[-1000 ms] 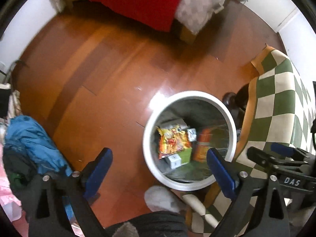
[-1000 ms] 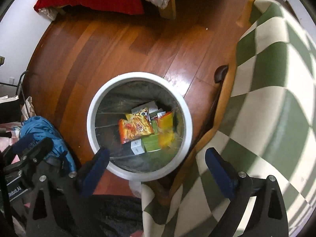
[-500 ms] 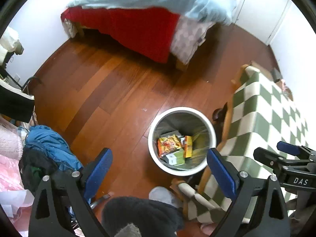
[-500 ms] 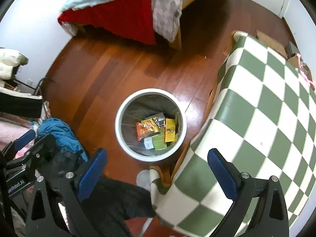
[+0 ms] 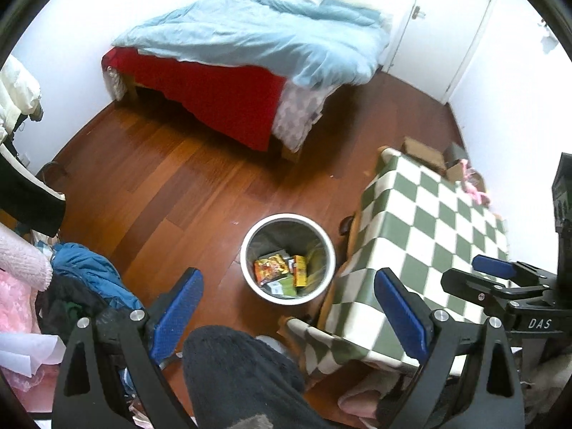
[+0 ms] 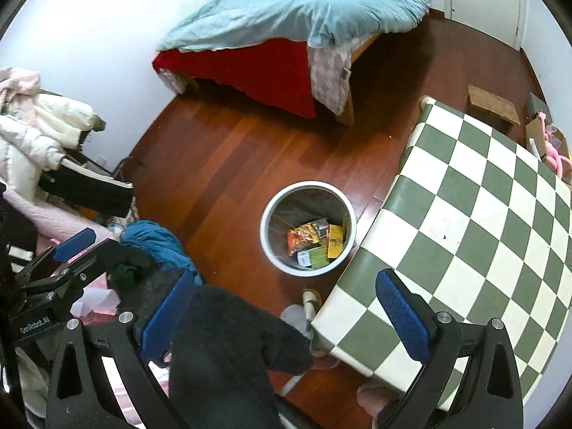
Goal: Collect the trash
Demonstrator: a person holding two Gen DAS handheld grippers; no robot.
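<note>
A white round trash bin [image 5: 250,268] [image 6: 266,239] stands on the wooden floor beside the table. Inside lie several pieces of trash: an orange snack bag [image 5: 270,271] [image 6: 302,237], a yellow box [image 5: 299,271] [image 6: 335,241] and a green box [image 6: 317,258]. My left gripper [image 5: 287,316] is open and empty, high above the bin. My right gripper [image 6: 286,316] is open and empty, high above the bin and the table edge. The right gripper [image 5: 500,286] also shows in the left wrist view, and the left gripper [image 6: 53,271] in the right wrist view.
A table with a green and white checked cloth [image 5: 429,236] [image 6: 482,221] stands right of the bin. A bed with a blue duvet [image 5: 257,39] [image 6: 304,7] is at the back. Piled clothes [image 5: 82,279] [image 6: 153,243] lie left. Cardboard boxes [image 6: 493,107] sit behind the table.
Both grippers have risen well away from the bin, so the bed and whole room show. The yellow box that was dropping now lies in the bin. Both stay open.
</note>
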